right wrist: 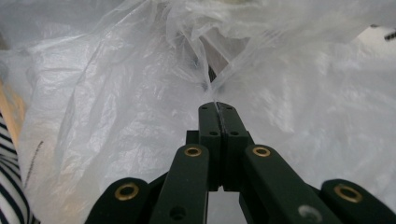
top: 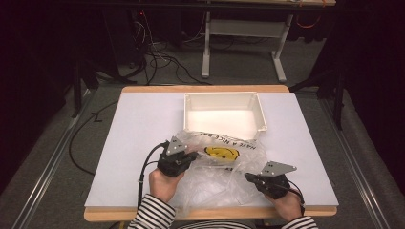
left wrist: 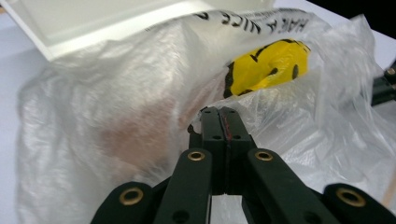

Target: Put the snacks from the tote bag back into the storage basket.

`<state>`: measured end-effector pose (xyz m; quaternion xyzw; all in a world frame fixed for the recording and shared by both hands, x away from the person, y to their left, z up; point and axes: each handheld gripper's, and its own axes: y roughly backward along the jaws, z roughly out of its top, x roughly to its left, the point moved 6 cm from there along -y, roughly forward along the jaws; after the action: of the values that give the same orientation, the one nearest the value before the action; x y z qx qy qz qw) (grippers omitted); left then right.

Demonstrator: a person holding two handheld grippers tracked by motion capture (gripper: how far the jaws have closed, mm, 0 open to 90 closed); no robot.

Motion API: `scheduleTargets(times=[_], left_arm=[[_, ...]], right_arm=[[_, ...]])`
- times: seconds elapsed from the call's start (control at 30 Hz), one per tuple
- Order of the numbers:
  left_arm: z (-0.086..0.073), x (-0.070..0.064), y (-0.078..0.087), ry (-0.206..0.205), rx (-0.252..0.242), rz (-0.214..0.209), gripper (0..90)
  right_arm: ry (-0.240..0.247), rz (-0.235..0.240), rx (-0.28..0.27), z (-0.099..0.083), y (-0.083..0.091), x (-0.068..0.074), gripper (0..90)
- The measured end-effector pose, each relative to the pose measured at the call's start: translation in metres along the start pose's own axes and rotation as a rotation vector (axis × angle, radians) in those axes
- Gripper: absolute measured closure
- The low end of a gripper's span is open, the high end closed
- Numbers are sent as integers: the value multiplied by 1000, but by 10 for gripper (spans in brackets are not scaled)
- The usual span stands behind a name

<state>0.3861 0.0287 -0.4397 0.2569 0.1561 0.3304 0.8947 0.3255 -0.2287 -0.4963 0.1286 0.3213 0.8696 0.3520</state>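
Observation:
A crumpled clear plastic bag point(top: 217, 169) with a yellow smiley face point(top: 222, 153) and black lettering lies on the white table, just in front of a white bin point(top: 224, 114). My left gripper point(top: 193, 155) is shut on a fold of the bag point(left wrist: 140, 116) near the smiley point(left wrist: 271, 67); in the left gripper view its jaws point(left wrist: 223, 112) press together on the film. My right gripper point(top: 248, 177) is shut on the bag's right edge, and in the right gripper view thin film point(right wrist: 140, 93) is pinched between the closed jaws point(right wrist: 218, 108).
The white bin point(left wrist: 93, 28) is open-topped with nothing seen inside. The white board point(top: 138, 138) rests on a wooden table point(top: 205, 88). A black cable point(top: 143, 167) trails from the left gripper. Striped sleeves point(top: 153, 212) come in at the bottom edge.

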Motion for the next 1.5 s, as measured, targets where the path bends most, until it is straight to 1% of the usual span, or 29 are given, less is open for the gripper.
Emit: scheduleTargets(times=[0.17, 0.3, 0.4, 0.43, 0.47, 0.5, 0.53, 0.57, 0.63, 0.67, 0.77, 0.8, 0.83, 0.87, 0.9, 0.93, 0.97, 1.0, 1.03, 1.07, 1.1, 1.13, 1.17, 1.23, 1.27, 1.3, 1.37, 1.4, 1.5], left_arm=[[9, 7, -3, -11, -16, 44, 900], [9, 18, -15, -20, 2, 99, 900], [8, 21, -19, -16, 5, 109, 900], [7, 21, -22, -14, 8, 112, 900], [5, 21, -24, -14, 10, 112, 900], [5, 21, -24, -14, 10, 112, 900], [4, 21, -25, -14, 15, 110, 900], [1, 21, -26, -17, 22, 113, 900], [0, 22, -27, -20, 30, 113, 900], [0, 22, -27, -20, 30, 113, 900], [-3, 23, -28, -21, 40, 116, 900], [-3, 23, -28, -25, 42, 119, 900], [-4, 22, -29, -32, 47, 120, 900], [-4, 22, -29, -32, 47, 120, 900], [-4, 21, -30, -34, 50, 118, 900], [-4, 21, -30, -34, 50, 118, 900], [-5, 21, -31, -38, 53, 116, 900], [-5, 21, -31, -38, 53, 116, 900], [-5, 20, -31, -41, 57, 117, 900], [-5, 20, -31, -41, 57, 116, 900], [-5, 20, -31, -41, 57, 116, 900], [-5, 20, -31, -42, 58, 116, 900], [-5, 21, -30, -43, 56, 116, 900], [-5, 21, -30, -42, 55, 117, 900], [-5, 22, -29, -40, 53, 117, 900], [-4, 23, -28, -39, 49, 120, 900], [-4, 24, -28, -33, 42, 122, 900], [-4, 24, -28, -34, 39, 123, 900], [-3, 25, -28, -32, 30, 124, 900]], right_arm=[[-2, 2, 15, -9, 6, -2, 900], [0, -5, 29, -16, 9, -3, 900], [3, -1, 27, -17, 9, -3, 900], [-4, -10, 7, -16, 11, -3, 788], [-13, -12, -3, -15, 13, -3, 754], [-13, -12, -3, -15, 13, -3, 754], [-20, -12, -15, -13, 15, -3, 710], [-39, -21, -66, -7, 24, -5, 622], [-51, -32, -106, -2, 33, -7, 576], [-51, -32, -106, -2, 33, -7, 576], [-89, -52, -152, 7, 47, -14, 540], [-115, -86, -160, 12, 52, -21, 544], [-132, -102, -160, 14, 53, -25, 548], [-132, -102, -160, 14, 53, -25, 548], [-169, -139, -160, 20, 52, -36, 559], [-169, -139, -160, 20, 52, -36, 559], [-202, -163, -150, 25, 47, -46, 564], [-202, -163, -150, 25, 47, -46, 564], [-216, -175, -138, 33, 38, -54, 566], [-218, -177, -132, 34, 35, -55, 566], [-218, -177, -132, 34, 35, -55, 566], [-223, -177, -117, 38, 28, -57, 564], [-227, -154, -96, 42, 17, -56, 555], [-226, -137, -89, 44, 14, -54, 550], [-212, -103, -86, 46, 9, -48, 541], [-180, -49, -75, 46, 5, -34, 513], [-173, -40, -70, 46, 4, -31, 502], [-152, -21, -57, 43, 2, -22, 481], [-123, -1, -34, 38, -3, -13, 441]])
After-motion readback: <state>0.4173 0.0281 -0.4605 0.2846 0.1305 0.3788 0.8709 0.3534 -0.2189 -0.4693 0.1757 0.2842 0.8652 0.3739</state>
